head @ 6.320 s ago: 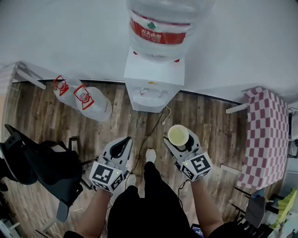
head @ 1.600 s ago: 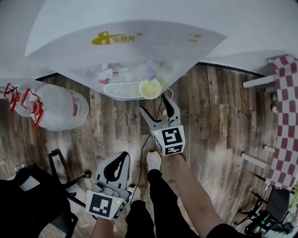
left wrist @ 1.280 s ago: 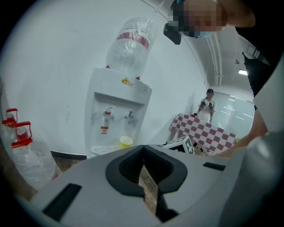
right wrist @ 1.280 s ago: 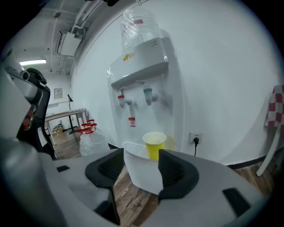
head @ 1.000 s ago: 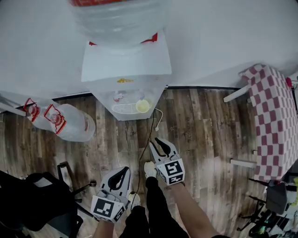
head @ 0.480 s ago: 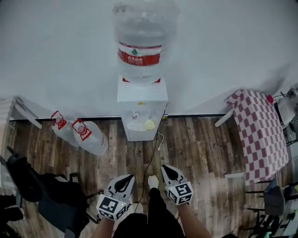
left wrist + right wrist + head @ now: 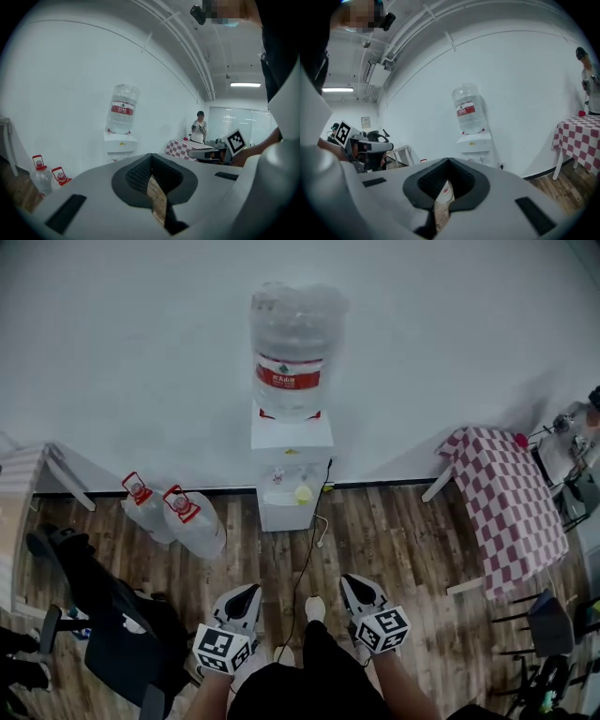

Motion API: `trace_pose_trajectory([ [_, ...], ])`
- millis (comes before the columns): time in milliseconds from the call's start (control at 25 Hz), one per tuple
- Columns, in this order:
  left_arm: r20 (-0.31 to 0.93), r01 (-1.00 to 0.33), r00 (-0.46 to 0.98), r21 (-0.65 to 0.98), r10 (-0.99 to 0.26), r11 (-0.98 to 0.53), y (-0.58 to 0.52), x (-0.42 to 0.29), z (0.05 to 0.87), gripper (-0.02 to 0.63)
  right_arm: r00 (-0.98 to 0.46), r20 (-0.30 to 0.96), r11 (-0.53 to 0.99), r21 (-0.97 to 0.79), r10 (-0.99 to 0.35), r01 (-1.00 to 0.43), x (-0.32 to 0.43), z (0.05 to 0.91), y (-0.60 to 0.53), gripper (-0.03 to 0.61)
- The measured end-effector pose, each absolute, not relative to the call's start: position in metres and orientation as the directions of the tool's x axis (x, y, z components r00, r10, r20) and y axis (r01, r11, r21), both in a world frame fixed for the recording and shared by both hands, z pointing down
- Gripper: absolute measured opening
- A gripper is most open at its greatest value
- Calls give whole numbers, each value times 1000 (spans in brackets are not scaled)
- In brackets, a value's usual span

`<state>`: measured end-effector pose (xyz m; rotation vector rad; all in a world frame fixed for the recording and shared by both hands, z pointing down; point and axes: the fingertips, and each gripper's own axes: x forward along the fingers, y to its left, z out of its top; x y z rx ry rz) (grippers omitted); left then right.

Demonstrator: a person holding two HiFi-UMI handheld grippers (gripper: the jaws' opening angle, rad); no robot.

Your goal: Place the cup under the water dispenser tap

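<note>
Right gripper (image 7: 353, 582) and left gripper (image 7: 247, 592) drawn back from dispenser (image 7: 292, 439), fingers together, empty, cup (image 7: 303, 493) left under tap, bottle label (image 7: 288, 374) red, print unreadable.

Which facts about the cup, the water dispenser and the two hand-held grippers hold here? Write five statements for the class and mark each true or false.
1. The pale yellow cup stands in the recess of the white water dispenser, below its taps. True.
2. The right gripper holds the cup. False: its jaws are shut on nothing, far from the dispenser.
3. Two clear spare water bottles with red caps are on the wooden floor. True.
4. In the head view, the red-and-white checked table is left of the dispenser. False: it is to the right.
5. The left gripper has its jaws wide apart. False: they are together.
</note>
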<state>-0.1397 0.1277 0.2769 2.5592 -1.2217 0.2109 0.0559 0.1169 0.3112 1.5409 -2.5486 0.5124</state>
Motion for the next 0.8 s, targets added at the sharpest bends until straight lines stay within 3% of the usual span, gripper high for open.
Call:
trace_pose_trajectory([
  [440,241,-804,594,195,-767,-561,166,-157,260,14,-521,218,469,-249,-825,-847,50,275,162,21],
  [800,248,-830,557,168,-793,-531,172,-125,251,14,-548,213,494,-257,-809,-830,81,268,173,21],
])
